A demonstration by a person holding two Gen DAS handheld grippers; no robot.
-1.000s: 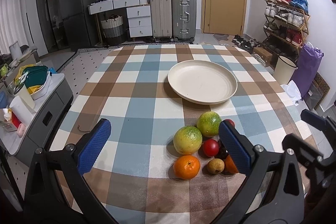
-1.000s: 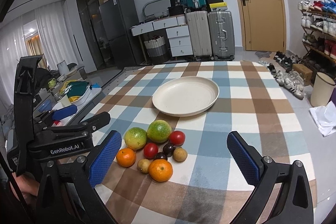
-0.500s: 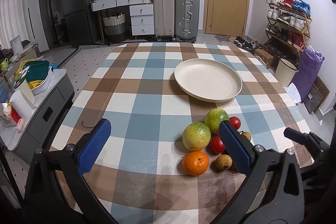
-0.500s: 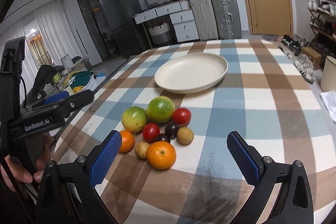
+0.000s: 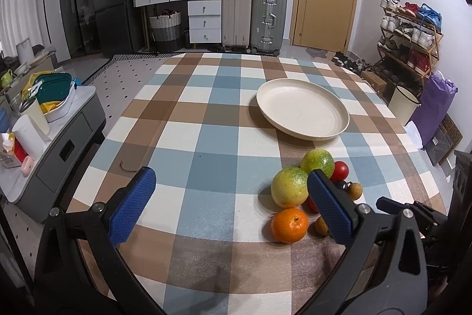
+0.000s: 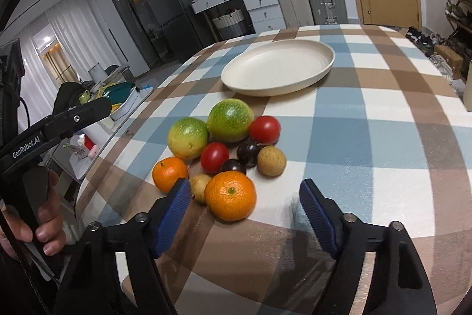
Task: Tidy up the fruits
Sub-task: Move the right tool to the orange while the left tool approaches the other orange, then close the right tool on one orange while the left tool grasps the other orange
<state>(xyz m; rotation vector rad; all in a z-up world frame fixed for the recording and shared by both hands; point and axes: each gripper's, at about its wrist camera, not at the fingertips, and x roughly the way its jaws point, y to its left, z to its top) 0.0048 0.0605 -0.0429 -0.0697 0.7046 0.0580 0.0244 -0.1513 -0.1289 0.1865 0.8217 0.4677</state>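
My right gripper [image 6: 243,197] fingers just narrowed, still ungripped | nearest orange [image 6: 230,194] now between them | pick imminent | left gripper [image 5: 230,197] open, empty.

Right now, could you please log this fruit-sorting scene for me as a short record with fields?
surface: checked tablecloth
plate: cream, empty, beyond the fruit
fruit cluster: two green citrus, two tomatoes, two oranges, two dark plums, two small tan fruits
right claw: open, jaws just been closing, nearest orange just ahead of them, not gripped
left claw: open, empty
fruit on plate: none yet
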